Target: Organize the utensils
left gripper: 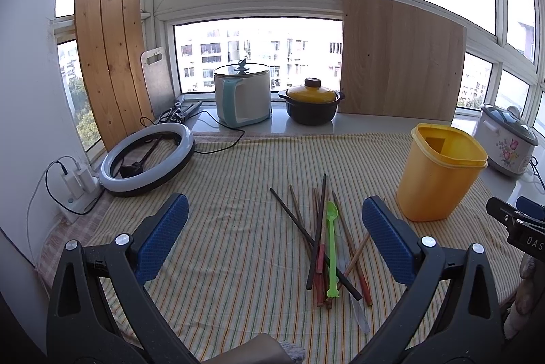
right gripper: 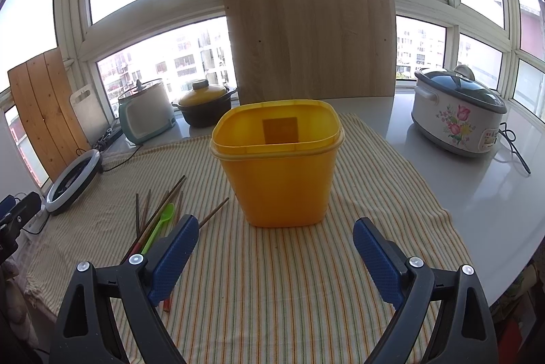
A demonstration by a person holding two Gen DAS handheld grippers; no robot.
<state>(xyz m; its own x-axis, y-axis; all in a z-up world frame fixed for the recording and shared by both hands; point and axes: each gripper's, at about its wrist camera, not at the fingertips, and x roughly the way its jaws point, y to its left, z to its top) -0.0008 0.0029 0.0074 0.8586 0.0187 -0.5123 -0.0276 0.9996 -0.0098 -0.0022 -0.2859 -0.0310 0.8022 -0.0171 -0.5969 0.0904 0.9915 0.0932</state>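
L wrist view:
- left gripper (left gripper: 274,221): jaws wide, nothing held, above the cloth (left gripper: 218,210), aimed at the pile.
- utensil pile (left gripper: 323,241): chopsticks criss-crossed on the cloth w/ a green spoon (left gripper: 331,248) on top; a knife (left gripper: 361,316) partly under the near end.
- yellow bin (left gripper: 439,176): upright, right of pile, near but apart.
- right gripper (left gripper: 517,224): only an edge shows at far right; jaws can't tell from here.

R wrist view:
- right gripper (right gripper: 276,241): jaws wide, nothing held, facing the yellow bin (right gripper: 277,173), not touching.
- bin inside: looks empty as far as visible, so sorting prob. not begun.
- pile (right gripper: 160,214): left of bin, partly behind the left finger.

How to do it well:
- take the green spoon first; it's on top & free.
- close across the handle, lift straight so sticks don't scatter.
- drop upright in bin; steady bin w/ R if it tips.
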